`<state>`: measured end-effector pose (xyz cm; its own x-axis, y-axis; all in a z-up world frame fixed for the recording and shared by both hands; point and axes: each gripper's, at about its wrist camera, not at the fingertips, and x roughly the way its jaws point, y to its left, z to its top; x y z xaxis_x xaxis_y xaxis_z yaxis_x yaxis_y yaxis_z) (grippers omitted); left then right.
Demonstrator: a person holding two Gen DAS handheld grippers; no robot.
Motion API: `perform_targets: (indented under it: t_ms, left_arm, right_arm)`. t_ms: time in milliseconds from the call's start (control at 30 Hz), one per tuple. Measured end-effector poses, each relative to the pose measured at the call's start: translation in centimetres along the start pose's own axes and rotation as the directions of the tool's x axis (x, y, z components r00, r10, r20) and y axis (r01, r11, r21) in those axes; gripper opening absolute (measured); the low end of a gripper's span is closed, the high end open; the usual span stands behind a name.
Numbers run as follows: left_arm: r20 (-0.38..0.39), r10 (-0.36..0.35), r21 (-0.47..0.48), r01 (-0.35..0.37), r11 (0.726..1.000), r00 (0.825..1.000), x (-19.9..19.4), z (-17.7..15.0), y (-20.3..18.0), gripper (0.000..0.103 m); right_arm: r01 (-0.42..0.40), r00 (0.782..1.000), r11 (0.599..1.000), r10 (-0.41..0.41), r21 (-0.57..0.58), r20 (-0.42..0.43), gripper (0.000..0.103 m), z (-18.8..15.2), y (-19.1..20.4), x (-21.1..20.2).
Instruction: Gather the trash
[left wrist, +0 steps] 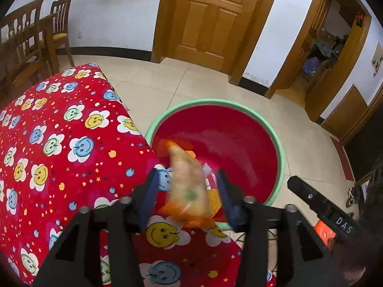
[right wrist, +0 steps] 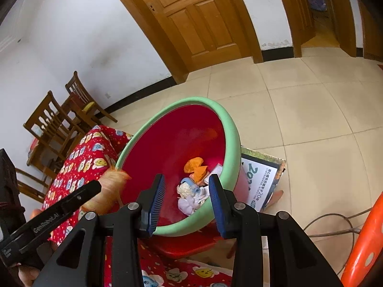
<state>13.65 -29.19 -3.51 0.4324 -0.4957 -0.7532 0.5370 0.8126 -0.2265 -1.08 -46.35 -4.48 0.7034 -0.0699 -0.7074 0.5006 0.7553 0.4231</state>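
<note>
Table (left wrist: 47, 143), lower left of the left wrist view: its red cloth ends at a corner that touches the basin (left wrist: 280, 143) rim. Anything falling short of the rim would land on cloth or slip toward the floor (left wrist: 299, 129) beside the table corner.

Basin, centre of both views: green rim, red inside, wide mouth. In the right wrist view it sits tilted on a red stool (right wrist: 182, 244), so a knock to the near rim could tip it — likely the main hazard. Scraps (right wrist: 194, 186) already lie at its bottom.

Wrapper (left wrist: 189, 189), lower centre of the left view: blurred, between the left gripper (left wrist: 189, 192) jaws, which stand partly apart. Whether the pads touch it cannot be told. It hangs over the table corner and near rim, not over mid-basin; released here it may catch the rim.

Right gripper (right wrist: 186, 203): jaws partly open, empty, poised over the near rim. The two grippers are close — a sideways move risks a clash.

Cable (right wrist: 330, 222), lower right of the right view: loose on the floor, clear of both grippers.
</note>
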Motion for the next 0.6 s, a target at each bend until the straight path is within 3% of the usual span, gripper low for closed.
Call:
perform_targets:
  t_ms: [100,333,600]
  left_arm:
    - [0.017,-0.002,0.002,0.002,1.000,1.000,-0.3,0.2,-0.1,0.065]
    - [0.023,0.015,-0.013,-0.014,1.000,1.000,-1.4,-0.1,0.4,0.065]
    - [0.034,0.089,-0.055,-0.088,0.995,0.995,-3.8,-1.3,2.7,0.067]
  right_arm:
    - [-0.002,1.000,1.000,0.002,0.001,-0.002,0.039,0.0,-0.1,0.1]
    - [-0.018,1.000,1.000,0.018,-0.011,0.005,0.043,-0.1,0.4,-0.5]
    - [-0.061,0.998,0.996,0.062,-0.063,0.021,0.052,-0.5,2.5,-2.2]
